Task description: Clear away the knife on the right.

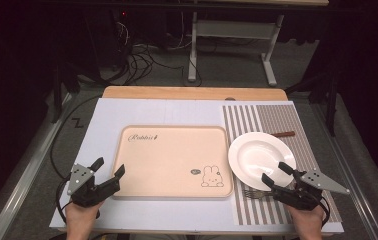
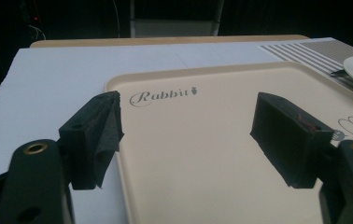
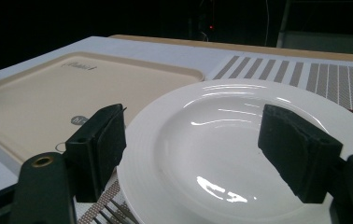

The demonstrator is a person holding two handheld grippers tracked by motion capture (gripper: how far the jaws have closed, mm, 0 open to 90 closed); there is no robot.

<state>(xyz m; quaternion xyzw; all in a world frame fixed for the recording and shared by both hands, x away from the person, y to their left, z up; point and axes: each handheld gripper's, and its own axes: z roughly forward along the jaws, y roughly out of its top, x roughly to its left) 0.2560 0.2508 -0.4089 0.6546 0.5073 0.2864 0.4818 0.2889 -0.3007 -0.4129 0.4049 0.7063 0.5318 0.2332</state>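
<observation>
- Wooden tabletop (image 1: 192, 92) is carrying a white sheet (image 1: 107, 112) over most of its surface.
- Beige tray (image 1: 172, 160) is lying flat on the sheet, centre.
- Striped placemat (image 1: 277, 117) is lying at the right, bearing a white plate (image 1: 259, 155), a fork (image 1: 252, 193) and a brown stick (image 1: 283, 134).

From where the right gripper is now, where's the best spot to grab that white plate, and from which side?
Take the white plate by its near rim, coming in low from the person's side. The rim is broad and thin, and the right gripper already stands open at that edge. A fork lies partly under that rim on the striped mat, so the lower jaw should probably slide in beside its tines.
</observation>
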